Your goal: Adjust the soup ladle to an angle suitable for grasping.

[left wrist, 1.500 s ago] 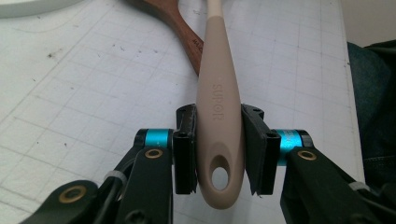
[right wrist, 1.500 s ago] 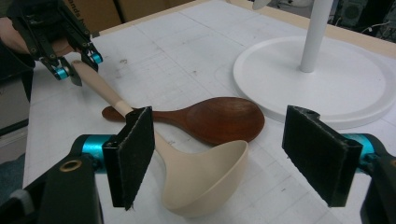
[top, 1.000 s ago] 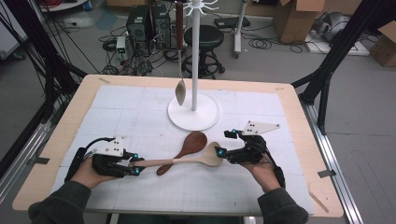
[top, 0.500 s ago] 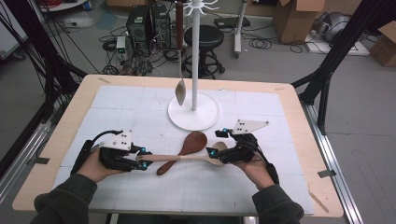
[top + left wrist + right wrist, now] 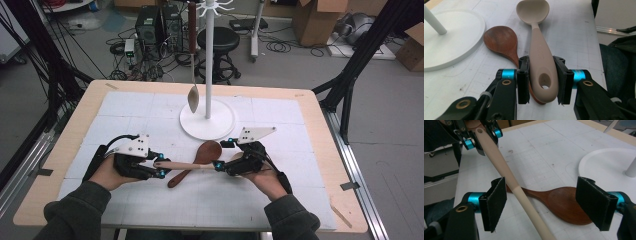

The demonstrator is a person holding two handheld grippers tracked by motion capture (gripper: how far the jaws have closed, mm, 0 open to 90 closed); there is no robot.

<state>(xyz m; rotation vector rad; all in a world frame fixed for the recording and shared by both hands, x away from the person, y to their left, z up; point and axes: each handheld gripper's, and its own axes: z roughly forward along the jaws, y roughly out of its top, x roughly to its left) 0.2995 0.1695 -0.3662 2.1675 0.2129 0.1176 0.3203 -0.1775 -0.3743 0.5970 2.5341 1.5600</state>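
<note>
A beige spoon (image 5: pixel 185 165) hangs level just above the mat, and my left gripper (image 5: pixel 156 167) is shut on its handle end. In the left gripper view the pads (image 5: pixel 523 75) clamp the handle (image 5: pixel 537 50) beside its hanging hole. My right gripper (image 5: pixel 223 153) stands open around the spoon's other end. In the right gripper view the beige handle (image 5: pixel 499 160) runs between the wide jaws, close beside one pad (image 5: pixel 496 202) but not pinched. A dark brown wooden spoon (image 5: pixel 207 151) lies flat on the mat beneath, bowl toward the stand.
A white hook stand rises from a round base (image 5: pixel 206 122) at the table's far middle. A spoon (image 5: pixel 193 97) hangs from the stand. A white gridded mat (image 5: pixel 280 200) covers the wooden table. Boxes, a stool and cables lie on the floor beyond.
Both hands have drifted toward the table's middle. The left gripper has risen a little with the beige spoon. The right gripper slid left along the spoon, still open.
</note>
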